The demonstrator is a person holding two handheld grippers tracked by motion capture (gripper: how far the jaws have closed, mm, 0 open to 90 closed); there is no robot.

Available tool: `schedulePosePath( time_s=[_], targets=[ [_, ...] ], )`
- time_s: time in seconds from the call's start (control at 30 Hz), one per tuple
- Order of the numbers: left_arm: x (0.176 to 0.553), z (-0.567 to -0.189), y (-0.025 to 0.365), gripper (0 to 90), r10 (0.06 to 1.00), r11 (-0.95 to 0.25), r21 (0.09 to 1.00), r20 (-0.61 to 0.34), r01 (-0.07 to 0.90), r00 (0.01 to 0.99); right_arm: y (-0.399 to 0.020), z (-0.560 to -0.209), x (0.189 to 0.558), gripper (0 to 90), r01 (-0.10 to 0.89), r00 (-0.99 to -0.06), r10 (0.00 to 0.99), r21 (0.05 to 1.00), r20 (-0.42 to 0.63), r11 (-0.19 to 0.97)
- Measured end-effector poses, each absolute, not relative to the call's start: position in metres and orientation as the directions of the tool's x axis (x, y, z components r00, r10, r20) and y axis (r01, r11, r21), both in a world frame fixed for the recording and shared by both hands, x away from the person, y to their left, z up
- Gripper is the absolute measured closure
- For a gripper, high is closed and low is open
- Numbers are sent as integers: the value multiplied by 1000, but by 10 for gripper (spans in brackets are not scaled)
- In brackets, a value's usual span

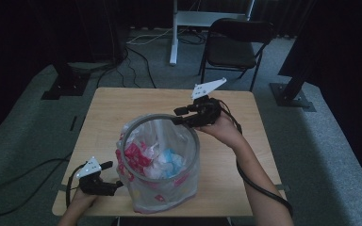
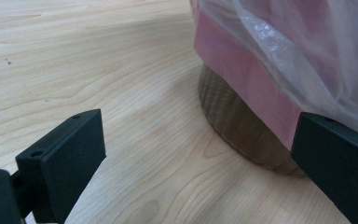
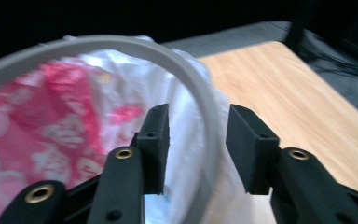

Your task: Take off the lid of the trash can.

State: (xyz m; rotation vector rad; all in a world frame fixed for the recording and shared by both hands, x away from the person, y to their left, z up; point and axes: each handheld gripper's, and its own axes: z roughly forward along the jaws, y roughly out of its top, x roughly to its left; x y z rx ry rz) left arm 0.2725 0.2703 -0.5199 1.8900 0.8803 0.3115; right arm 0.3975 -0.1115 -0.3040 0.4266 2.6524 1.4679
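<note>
A round bin with a grey ring rim (image 1: 160, 115) stands on the wooden table (image 1: 118, 101), lined with a clear plastic bag (image 1: 162, 190) printed pink and white. My right gripper (image 1: 179, 116) is at the far right of the rim. In the right gripper view the ring (image 3: 121, 44) runs between the jaws of my right gripper (image 3: 198, 135), with gaps on both sides, and the bag (image 3: 51, 116) lies to the left. My left gripper (image 1: 114, 175) rests open by the bin's lower left side. In the left gripper view my left gripper (image 2: 198, 144) faces the bin's dark base (image 2: 233, 121) below the bag (image 2: 284, 56).
Bare tabletop (image 2: 98, 60) stretches left of the bin. Behind the table are a black folding chair (image 1: 233, 44), a white stand leg (image 1: 174, 37), floor cables (image 1: 136, 52) and two black stand bases (image 1: 66, 85) (image 1: 292, 96). Another cable (image 1: 9, 188) loops on the carpet at left.
</note>
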Motion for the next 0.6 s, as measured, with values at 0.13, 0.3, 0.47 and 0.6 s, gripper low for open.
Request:
schedulePosePath(
  time_s=[0.13,0.3,0.47,0.6],
  targets=[
    [273,-519,264,31,683,-256,865,-153,431,714,-108,-308,400,608,221,-948,314,807,48,547],
    [275,-519,256,31,665,-273,862,-151,427,731,-107,-312,399,771,227,-948,317,788,42,573],
    [275,-519,250,31,653,-280,862,-152,423,742,-108,-311,396,779,214,-945,327,778,12,590],
    [275,-519,245,31,644,-290,860,-150,420,750,-112,-309,393,789,218,-940,341,770,1,600]
  ],
)
